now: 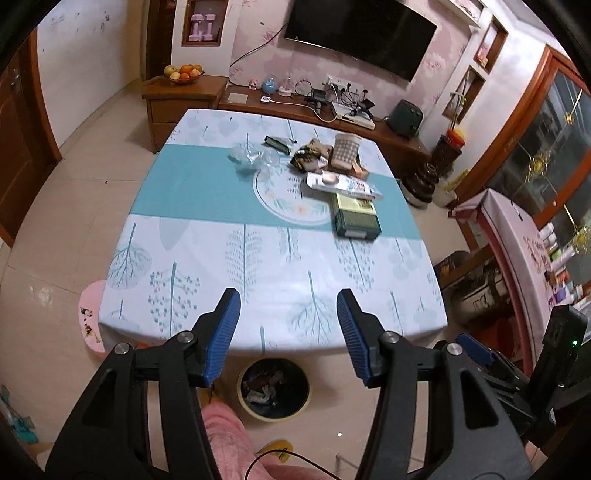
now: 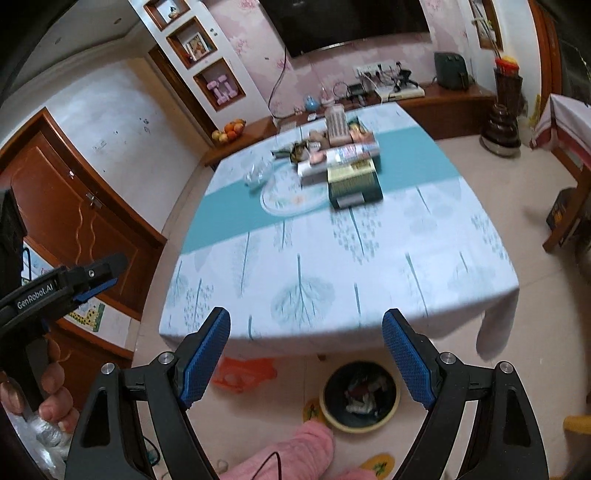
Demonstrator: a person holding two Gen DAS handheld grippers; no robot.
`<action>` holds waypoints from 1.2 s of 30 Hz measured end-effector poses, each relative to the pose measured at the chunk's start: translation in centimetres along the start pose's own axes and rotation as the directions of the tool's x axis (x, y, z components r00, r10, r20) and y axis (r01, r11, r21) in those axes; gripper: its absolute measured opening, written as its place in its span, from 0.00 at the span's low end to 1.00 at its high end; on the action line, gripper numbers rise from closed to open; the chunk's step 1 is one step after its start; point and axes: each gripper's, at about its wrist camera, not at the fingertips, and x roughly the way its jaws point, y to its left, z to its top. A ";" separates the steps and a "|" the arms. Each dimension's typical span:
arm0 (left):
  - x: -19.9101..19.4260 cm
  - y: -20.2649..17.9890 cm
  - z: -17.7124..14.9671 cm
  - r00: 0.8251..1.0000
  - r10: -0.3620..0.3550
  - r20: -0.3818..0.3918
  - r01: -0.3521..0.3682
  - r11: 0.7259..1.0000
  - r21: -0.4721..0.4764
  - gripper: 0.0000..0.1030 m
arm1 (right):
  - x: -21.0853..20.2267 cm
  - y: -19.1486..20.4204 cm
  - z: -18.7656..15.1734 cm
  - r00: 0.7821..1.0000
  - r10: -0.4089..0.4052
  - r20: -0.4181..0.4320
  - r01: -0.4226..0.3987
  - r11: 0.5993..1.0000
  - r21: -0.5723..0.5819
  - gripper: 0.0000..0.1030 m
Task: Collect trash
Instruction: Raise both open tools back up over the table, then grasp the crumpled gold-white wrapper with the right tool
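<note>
Litter pile (image 1: 325, 166) mid-table (image 1: 207, 273); bin (image 1: 274, 391) beneath its edge

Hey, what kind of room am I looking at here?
Most likely a home living or dining room: a wall-mounted TV above a low wooden cabinet, a table with a leaf-print cloth holding packaging, and a fruit bowl on a side cabinet.

A table (image 1: 207, 280) in a leaf-print cloth with a teal band carries a cluster beyond its round centre motif: green box (image 1: 356, 219), flat packet (image 1: 341, 183), crumpled clear plastic (image 1: 253, 157), patterned cup (image 1: 346, 149). On the floor (image 1: 110, 155) just before the table's near edge sits a bin (image 1: 274, 391) holding scraps.
</note>
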 end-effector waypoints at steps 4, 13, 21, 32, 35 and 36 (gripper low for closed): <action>2.9 1.4 3.0 0.999 -0.036 -0.019 0.035 0.999 -0.025 0.50 | 2.3 1.1 3.1 1.000 -0.020 0.009 0.020 1.000 0.001 0.84; 14.6 5.9 13.4 0.983 -0.127 -0.132 0.111 0.986 -0.121 0.50 | 11.1 3.8 12.3 0.998 -0.070 -0.005 0.071 0.995 0.071 0.84; 26.7 9.3 21.2 0.965 -0.151 -0.216 0.107 0.974 -0.202 0.50 | 22.0 6.0 20.7 0.990 -0.135 -0.031 0.137 0.989 0.064 0.84; 37.9 11.8 24.2 0.916 -0.228 -0.330 0.116 0.939 -0.324 0.50 | 33.8 4.1 27.8 0.978 -0.189 -0.093 0.196 0.977 0.081 0.84; 39.5 12.1 24.8 0.909 -0.245 -0.338 0.122 0.930 -0.346 0.50 | 36.5 3.3 29.5 0.976 -0.185 -0.114 0.197 0.974 0.109 0.84; 39.9 12.2 25.0 0.907 -0.248 -0.339 0.123 0.929 -0.350 0.50 | 37.4 2.9 30.1 0.975 -0.188 -0.119 0.202 0.972 0.122 0.84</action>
